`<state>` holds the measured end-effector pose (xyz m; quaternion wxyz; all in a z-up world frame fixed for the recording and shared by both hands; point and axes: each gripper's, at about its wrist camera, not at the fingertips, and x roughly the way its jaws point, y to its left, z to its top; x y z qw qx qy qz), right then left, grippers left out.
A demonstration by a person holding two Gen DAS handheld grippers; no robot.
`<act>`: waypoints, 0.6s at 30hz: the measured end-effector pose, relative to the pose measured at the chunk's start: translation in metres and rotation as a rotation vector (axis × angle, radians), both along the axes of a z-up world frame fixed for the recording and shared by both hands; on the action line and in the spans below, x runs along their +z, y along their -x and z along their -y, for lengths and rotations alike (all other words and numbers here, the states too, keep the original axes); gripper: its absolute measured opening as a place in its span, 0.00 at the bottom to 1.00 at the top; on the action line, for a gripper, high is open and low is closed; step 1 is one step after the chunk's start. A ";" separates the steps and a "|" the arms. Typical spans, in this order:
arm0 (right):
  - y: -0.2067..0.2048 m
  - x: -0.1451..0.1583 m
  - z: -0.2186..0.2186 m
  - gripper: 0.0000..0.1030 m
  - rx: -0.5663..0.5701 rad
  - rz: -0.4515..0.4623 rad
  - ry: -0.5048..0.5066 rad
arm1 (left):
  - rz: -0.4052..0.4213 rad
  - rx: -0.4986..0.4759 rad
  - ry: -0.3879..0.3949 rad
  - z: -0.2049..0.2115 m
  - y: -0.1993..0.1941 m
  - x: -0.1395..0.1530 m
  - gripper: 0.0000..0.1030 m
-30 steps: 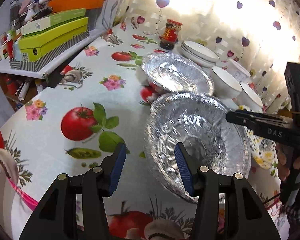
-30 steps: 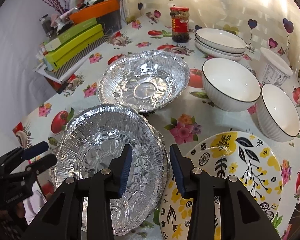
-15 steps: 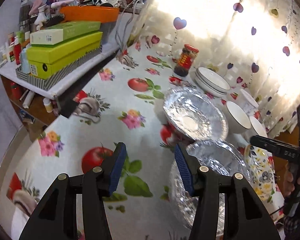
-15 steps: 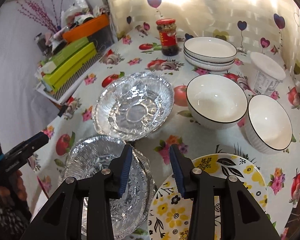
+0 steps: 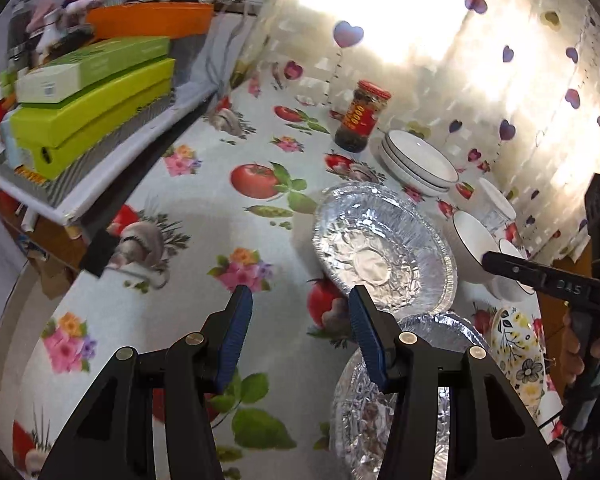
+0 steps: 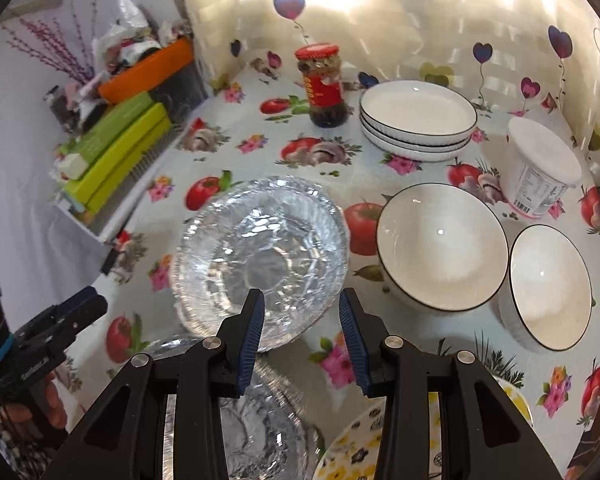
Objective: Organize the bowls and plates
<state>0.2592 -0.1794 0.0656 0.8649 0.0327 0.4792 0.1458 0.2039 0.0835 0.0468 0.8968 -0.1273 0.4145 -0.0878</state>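
Note:
A single foil pan point(image 6: 260, 256) sits mid-table; it also shows in the left wrist view point(image 5: 384, 248). A stack of foil pans point(image 5: 384, 400) lies nearer me, also low in the right wrist view point(image 6: 260, 412). Two white bowls point(image 6: 440, 244) point(image 6: 548, 284) stand to the right. A stack of white plates point(image 6: 418, 118) sits at the back. A yellow floral plate point(image 5: 520, 356) lies at the front right. My left gripper point(image 5: 300, 328) is open and empty above the tablecloth. My right gripper point(image 6: 302, 332) is open and empty above the near rim of the single pan.
A red-lidded jar point(image 6: 324, 84) stands at the back. A white lidded tub point(image 6: 540, 172) is at the far right. Green boxes point(image 5: 96, 100) and an orange basin point(image 5: 152, 20) sit on a side shelf on the left. A curtain hangs behind the table.
Both grippers have lifted up and away from the foil pan stack, so more of the table shows. Both stay open and empty. The dishes have not moved.

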 end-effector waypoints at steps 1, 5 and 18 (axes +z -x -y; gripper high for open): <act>-0.002 -0.003 0.002 0.37 -0.010 -0.013 -0.013 | -0.004 -0.015 0.005 0.003 -0.003 0.000 0.50; 0.000 -0.011 0.004 0.37 -0.010 -0.050 -0.039 | -0.027 -0.073 0.022 0.012 -0.015 -0.005 0.50; 0.033 -0.015 0.011 0.37 0.052 -0.046 0.004 | -0.081 -0.095 0.015 0.012 -0.013 -0.020 0.50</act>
